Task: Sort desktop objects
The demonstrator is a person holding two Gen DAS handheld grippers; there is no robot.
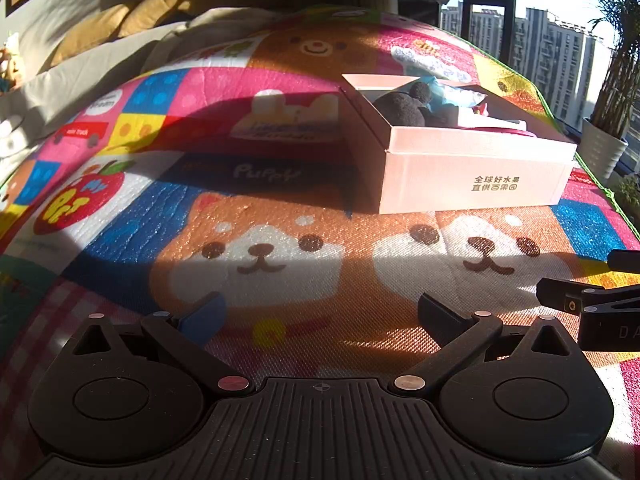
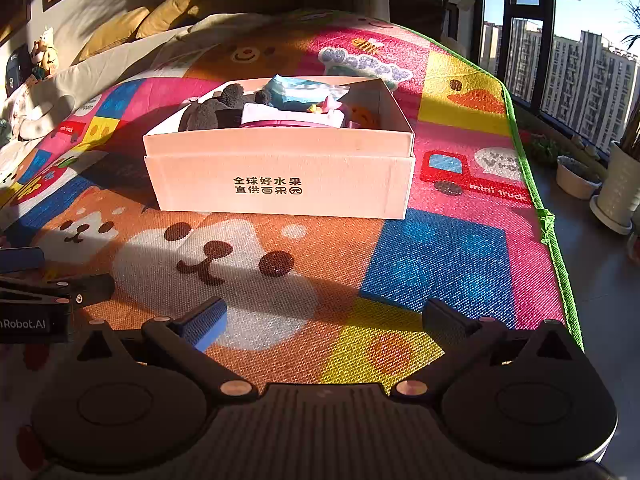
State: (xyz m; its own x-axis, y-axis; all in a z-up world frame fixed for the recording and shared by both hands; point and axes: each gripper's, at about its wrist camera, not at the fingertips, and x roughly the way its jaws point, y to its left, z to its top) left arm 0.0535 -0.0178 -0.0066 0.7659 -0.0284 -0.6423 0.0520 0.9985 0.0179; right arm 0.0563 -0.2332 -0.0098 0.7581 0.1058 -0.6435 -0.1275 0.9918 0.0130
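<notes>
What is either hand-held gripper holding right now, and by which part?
Nothing. The left hand-held gripper and the right hand-held gripper are both open over the play mat, with only mat showing between their fingers. The toys sit in the pink box.

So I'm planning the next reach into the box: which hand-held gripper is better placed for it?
Right, probably. The right hand-held gripper faces the pink box head-on and open; from the left hand-held gripper, also open, the box sits off to its right.

A bright cartoon play mat (image 2: 440, 256) with puppies and a mini truck covers the surface. Beyond the mat's far left edge lie yellow cushions (image 2: 132, 28); off its right edge stand white plant pots (image 2: 618, 192) below the window (image 2: 580, 64).
</notes>
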